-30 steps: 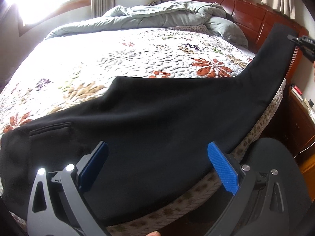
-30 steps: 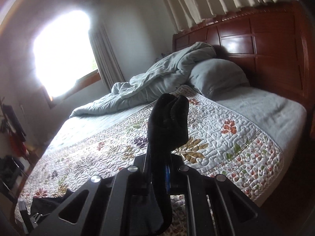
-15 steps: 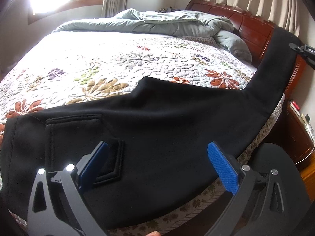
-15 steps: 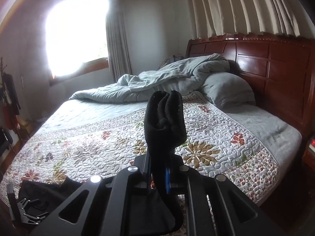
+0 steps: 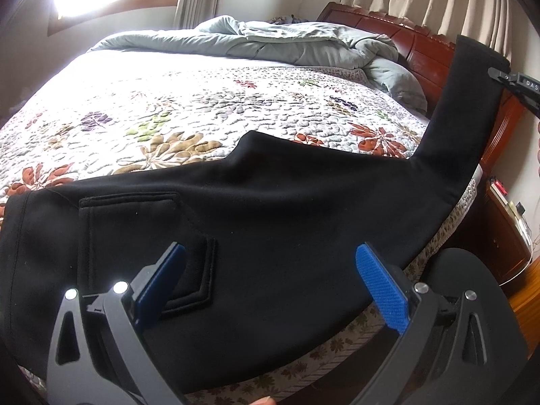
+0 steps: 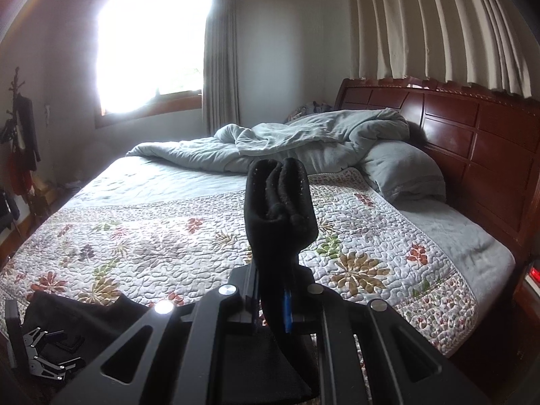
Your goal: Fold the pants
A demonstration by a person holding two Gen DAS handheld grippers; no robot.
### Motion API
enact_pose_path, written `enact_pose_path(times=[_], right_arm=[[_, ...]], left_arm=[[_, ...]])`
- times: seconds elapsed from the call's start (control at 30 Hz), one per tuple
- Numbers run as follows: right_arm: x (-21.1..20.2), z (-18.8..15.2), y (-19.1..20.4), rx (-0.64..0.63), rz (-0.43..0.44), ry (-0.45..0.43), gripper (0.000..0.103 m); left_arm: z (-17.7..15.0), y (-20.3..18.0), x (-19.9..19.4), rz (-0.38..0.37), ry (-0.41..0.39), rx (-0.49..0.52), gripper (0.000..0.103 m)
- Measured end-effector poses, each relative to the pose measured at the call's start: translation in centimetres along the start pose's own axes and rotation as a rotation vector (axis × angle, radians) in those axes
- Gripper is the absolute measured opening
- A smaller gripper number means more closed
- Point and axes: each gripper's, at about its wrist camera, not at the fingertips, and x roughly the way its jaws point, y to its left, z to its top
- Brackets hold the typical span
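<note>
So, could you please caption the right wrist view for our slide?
Right hand-held gripper shut on bunched black fabric pants, lifted above floral quilted bedspread.

We take this for a home bedroom. A bed with a floral quilt (image 6: pixel 209 236); at its head, a carved wooden headboard (image 6: pixel 472 141), pillow (image 6: pixel 405 172), rumpled grey duvet (image 6: pixel 287 141). Beyond the bed, a curtained window (image 6: pixel 152 47); beside it, a nightstand (image 5: pixel 506 233).
</note>
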Motion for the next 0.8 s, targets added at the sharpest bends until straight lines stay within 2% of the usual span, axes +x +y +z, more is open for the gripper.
enact_pose_path(times=[0.8], right_arm=[[0.7,-0.8,4.0,-0.148,0.043,0.002,0.01]], left_arm=[[-0.2,0.1,0.5,0.005,0.011,0.002,0.1]])
